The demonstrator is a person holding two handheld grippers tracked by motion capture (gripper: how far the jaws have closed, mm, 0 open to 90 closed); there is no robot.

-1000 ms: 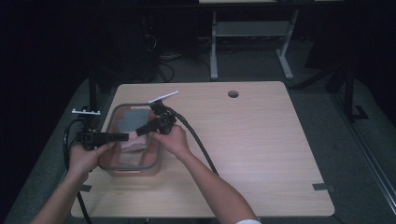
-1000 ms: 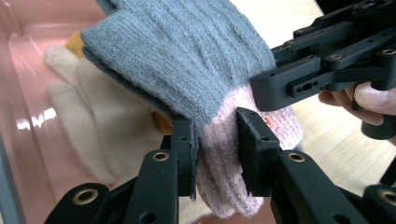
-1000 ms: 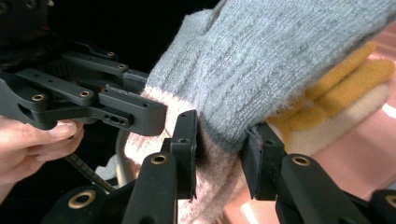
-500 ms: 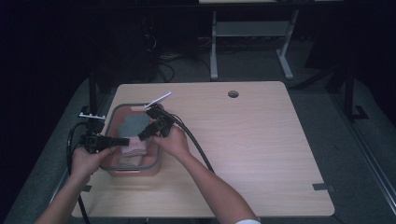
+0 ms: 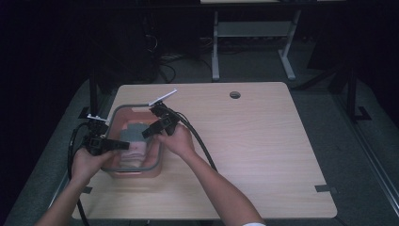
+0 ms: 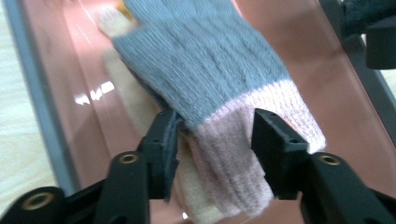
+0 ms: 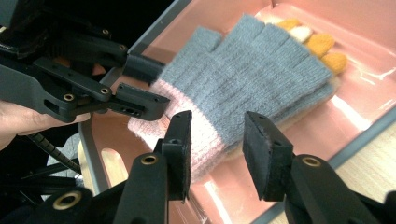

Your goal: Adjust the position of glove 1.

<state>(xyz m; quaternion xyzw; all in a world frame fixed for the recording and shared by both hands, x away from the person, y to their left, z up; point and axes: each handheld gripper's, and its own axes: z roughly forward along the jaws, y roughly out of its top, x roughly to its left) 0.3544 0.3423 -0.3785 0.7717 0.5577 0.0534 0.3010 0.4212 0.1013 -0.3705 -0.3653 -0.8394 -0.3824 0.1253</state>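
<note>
- On the table (image 5: 263,155), at its left side, sits a pink tray (image 5: 123,112) with a grey rim; everything else is placed relative to this tray.
- Grey glove (image 6: 210,60) with pink cuff lies flat inside the tray, on top of a cream glove (image 6: 123,88) with yellow-orange fingertips.
- Left gripper (image 6: 215,144) reaches into the tray from its left edge; jaws have just been opening, part open, astride the pink cuff. Blurry, but the pads seem off the knit.
- Right gripper (image 7: 215,144) hangs over the tray's right side, jaws just opening too, parted above the cuff, not pinching.
</note>
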